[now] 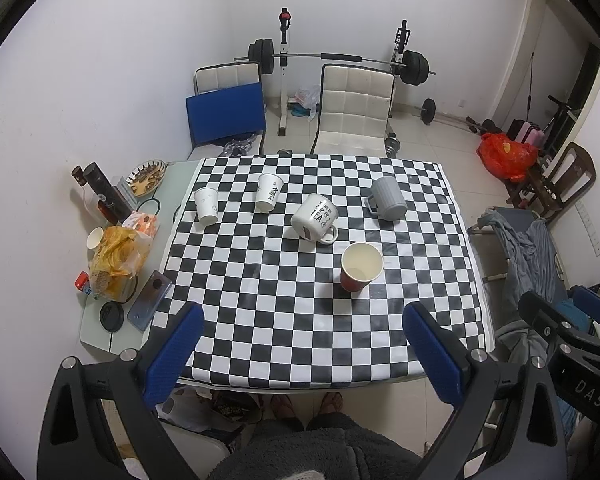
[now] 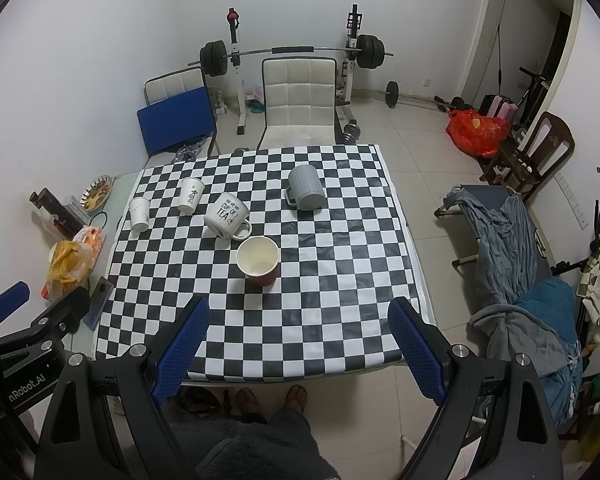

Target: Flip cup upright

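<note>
Left tool [image 1: 300,344] and right tool [image 2: 298,336]: fingers apart, empty, above the table [image 1: 284,344] near edge. Red cup [image 1: 361,266] stands upright; grey mug [image 1: 387,198] stands inverted.

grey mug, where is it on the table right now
The grey mug sits upside down at the far right of the checkered table, beyond the red paper cup.

Table cover: checkered cloth [image 1: 300,320], black and white squares.
Left edge of table: phone [image 1: 150,300], snack bag [image 1: 118,256], patterned plate [image 1: 146,177], dark bottles [image 1: 104,192].
Behind table: white chair [image 1: 354,110], blue chair [image 1: 226,114], barbell rack [image 1: 340,58].
Right floor: red bag [image 1: 506,156].
</note>
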Demonstrator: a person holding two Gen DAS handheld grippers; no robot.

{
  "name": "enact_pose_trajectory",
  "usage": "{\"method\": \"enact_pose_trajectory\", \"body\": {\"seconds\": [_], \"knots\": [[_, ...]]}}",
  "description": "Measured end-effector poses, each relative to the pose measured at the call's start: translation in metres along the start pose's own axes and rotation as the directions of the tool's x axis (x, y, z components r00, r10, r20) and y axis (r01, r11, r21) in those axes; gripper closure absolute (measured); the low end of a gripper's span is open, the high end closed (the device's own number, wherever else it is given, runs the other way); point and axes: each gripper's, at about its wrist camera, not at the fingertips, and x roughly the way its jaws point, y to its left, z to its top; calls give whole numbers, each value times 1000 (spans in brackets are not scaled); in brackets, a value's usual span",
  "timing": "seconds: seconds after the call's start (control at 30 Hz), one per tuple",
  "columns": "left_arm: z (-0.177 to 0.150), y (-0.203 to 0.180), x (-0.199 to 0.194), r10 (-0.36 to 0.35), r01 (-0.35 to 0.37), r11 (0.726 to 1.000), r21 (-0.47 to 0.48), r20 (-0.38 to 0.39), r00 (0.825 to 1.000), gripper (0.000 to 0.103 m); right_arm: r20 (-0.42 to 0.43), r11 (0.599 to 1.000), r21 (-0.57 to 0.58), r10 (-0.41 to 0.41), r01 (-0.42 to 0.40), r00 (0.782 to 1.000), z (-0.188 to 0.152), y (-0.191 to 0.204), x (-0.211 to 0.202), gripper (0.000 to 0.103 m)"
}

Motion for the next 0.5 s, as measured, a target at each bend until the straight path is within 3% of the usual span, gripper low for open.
{"method": "enact_pose_trajectory", "body": {"seconds": [0.5], "knots": [[0, 1, 0, -1, 1, 1000, 0, 1, 1000, 2, 6, 1000, -1, 0, 0, 1000, -2, -1, 0, 11]]}}
